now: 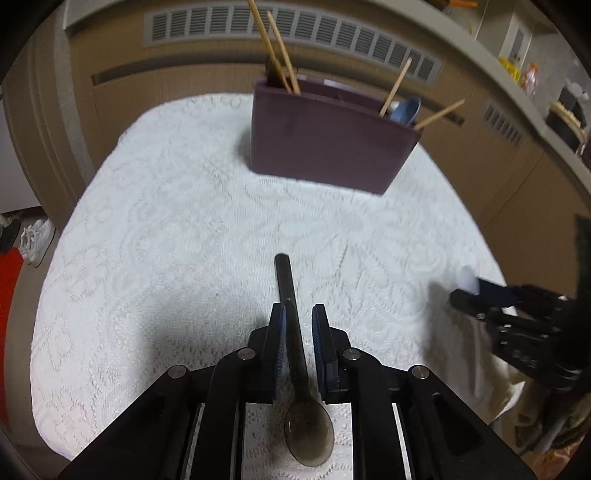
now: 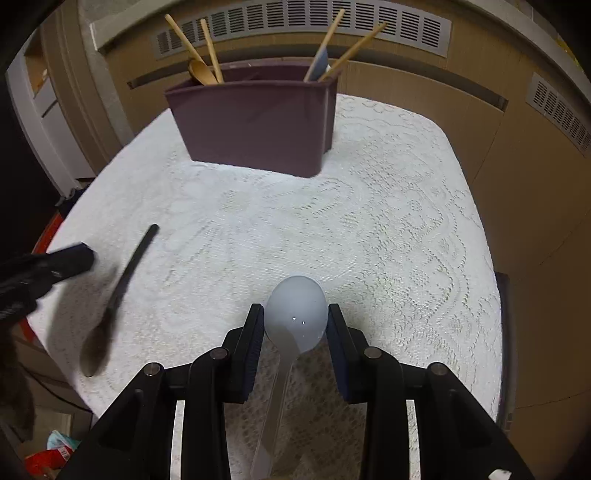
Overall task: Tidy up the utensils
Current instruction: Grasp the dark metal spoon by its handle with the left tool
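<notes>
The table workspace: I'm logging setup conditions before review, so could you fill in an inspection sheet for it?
Surface: table under a white lace cloth.
Job's things: purple holder at the far side, with wooden chopsticks and a wooden spoon at one end, more sticks and a blue spoon at the other; dark spoon; white spoon.
Clutter: nothing seen on the cloth.
Grippers: left gripper open around the dark spoon's handle, which touches one pad; right gripper straddles the white spoon's bowl, grip unclear.
Cables: nothing seen.
Surroundings: tan cabinet with vents; shoes on the floor; items on a ledge.
</notes>
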Available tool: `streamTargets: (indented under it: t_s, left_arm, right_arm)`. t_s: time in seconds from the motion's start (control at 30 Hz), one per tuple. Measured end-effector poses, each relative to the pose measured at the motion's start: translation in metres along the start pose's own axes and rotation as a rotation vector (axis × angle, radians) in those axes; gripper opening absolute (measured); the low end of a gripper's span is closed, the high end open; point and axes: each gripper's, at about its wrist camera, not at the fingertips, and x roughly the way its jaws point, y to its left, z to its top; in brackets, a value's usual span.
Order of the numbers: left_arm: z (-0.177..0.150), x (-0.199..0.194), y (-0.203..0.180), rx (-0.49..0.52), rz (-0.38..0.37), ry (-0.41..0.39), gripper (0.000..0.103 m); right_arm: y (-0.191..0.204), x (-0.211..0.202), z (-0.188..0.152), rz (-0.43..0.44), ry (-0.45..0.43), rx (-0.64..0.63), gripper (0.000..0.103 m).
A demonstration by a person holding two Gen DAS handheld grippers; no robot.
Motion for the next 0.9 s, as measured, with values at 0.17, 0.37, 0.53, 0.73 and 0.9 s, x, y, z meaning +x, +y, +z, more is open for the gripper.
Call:
streamTargets:
  t_s: [0.17,0.37,0.53,0.73,0.9]
  left_arm:
    - [0.008,0.025,-0.006,0.010,0.047,0.071,0.021]
    - [0.014,0.046,-0.010,0.031,0.081,0.133,0.021]
    - [0.020,0.053,-0.014,0.083,0.077,0.126,0.022]
    - [0.013,0.050,-0.020,0.119,0.102,0.075,0.013]
    - [0.004,0.033,-0.025,0.113,0.064,0.030,0.012]
  right_arm:
    - [0.011,-0.013,-0.004,0.011,-0.023,-0.034,0.032]
    - [0.012,-0.015,-0.010,0.013,-0.028,-0.044,0.032]
    - [0.009,-0.013,-0.010,0.021,-0.025,-0.027,0.032]
    - [0.008,-0.016,-0.009,0.026,-0.033,-0.012,0.032]
    - [0.009,-0.019,-0.009,0.026,-0.040,-0.018,0.032]
